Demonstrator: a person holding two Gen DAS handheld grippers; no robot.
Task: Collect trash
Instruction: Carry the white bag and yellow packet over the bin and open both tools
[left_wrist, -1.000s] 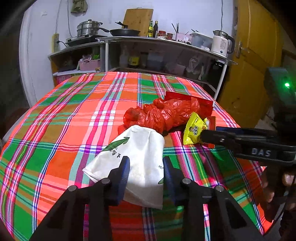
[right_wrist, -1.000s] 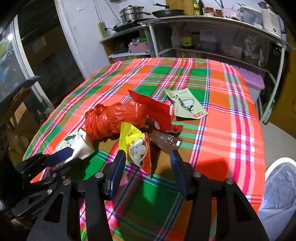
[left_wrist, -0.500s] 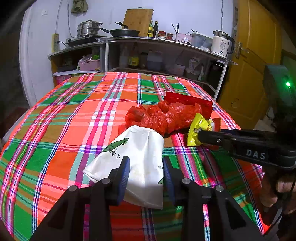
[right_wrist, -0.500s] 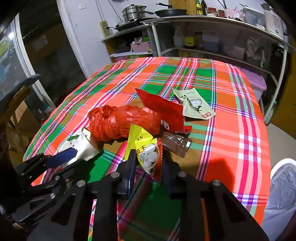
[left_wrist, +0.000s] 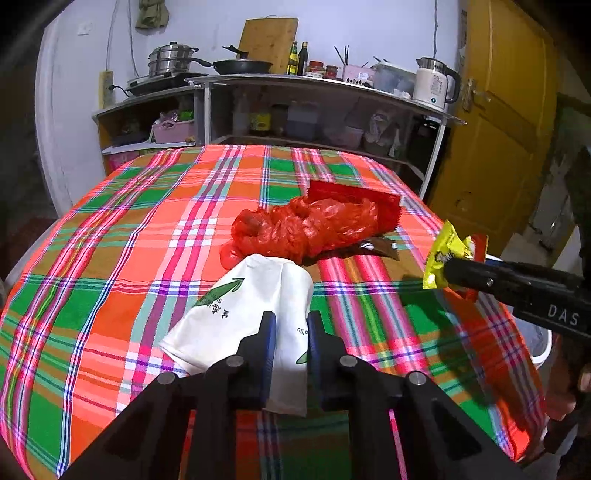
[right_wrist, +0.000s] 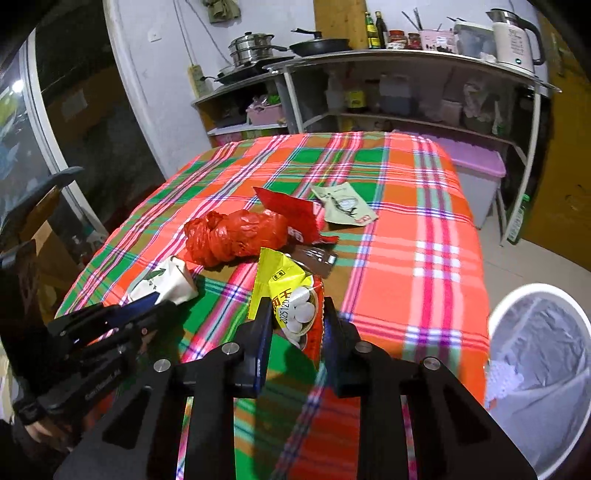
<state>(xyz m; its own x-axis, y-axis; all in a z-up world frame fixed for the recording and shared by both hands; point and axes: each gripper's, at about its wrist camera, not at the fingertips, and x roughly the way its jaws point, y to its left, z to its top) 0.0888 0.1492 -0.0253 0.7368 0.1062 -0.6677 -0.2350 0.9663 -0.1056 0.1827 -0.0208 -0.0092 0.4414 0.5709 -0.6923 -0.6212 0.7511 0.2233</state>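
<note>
Trash lay bunched around the crumpled red plastic bag (left_wrist: 306, 230) near the middle of the worktop (left_wrist: 110, 258), which was covered in a bright plaid cloth. Just in front of that red bag, the white paper bag (left_wrist: 243, 314) sat with its near end between the fingers of the left gripper (left_wrist: 289, 339). Its jaws had just been closing and now pressed narrowly on the paper, probably so the bag could be lifted off the cloth. To the right of the red bag, the right gripper (right_wrist: 297, 325) had the yellow snack packet (right_wrist: 282, 284) pinched between its pads and raised clear of the worktop, jaws narrowed around it after just closing; a red wrapper seemed to be caught in the same grip beneath the yellow one. It was likely held that way to carry it to the white lined bin (right_wrist: 543, 354), which stood on the floor off the worktop's right edge, well apart from the red bag. Behind the red bag lay a flat red packet (right_wrist: 295, 214), beside it a brown wrapper (right_wrist: 317, 256), and further back a pale green sachet (right_wrist: 345, 205), all untouched. The bin was cut off by the frame edge, so its contents could not be made out. The white bag's underside and far end of the red packet were hidden, and the print on the wrappers was too small to read
</note>
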